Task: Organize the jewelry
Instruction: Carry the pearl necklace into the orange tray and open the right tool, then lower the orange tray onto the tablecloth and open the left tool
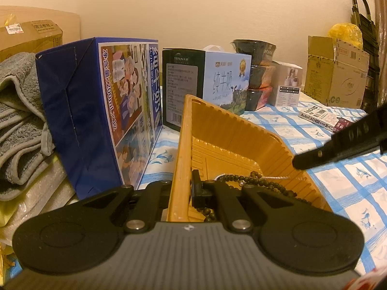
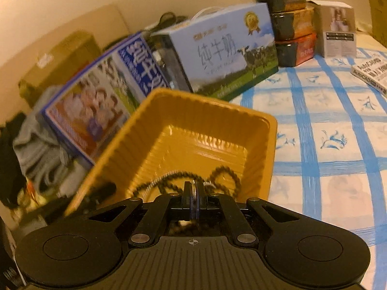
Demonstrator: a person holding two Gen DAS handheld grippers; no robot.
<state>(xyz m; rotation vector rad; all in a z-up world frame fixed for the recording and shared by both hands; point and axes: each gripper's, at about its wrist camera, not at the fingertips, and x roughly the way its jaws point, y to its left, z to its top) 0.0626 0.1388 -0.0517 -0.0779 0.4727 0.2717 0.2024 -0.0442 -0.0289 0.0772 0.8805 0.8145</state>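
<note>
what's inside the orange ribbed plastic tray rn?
Inside the orange ribbed plastic tray: a dark beaded necklace and a thin silver chain on its floor. The left gripper and right gripper cover the near part, so nothing can be seen there.

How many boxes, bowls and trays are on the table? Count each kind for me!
Milk cartons: 2, the blue one and the cow one
Stacked dark bowls: 3
Small white box: 1
Cardboard box: 1
AutoCAD book: 1
Orange tray: 1
Total: 9
</note>
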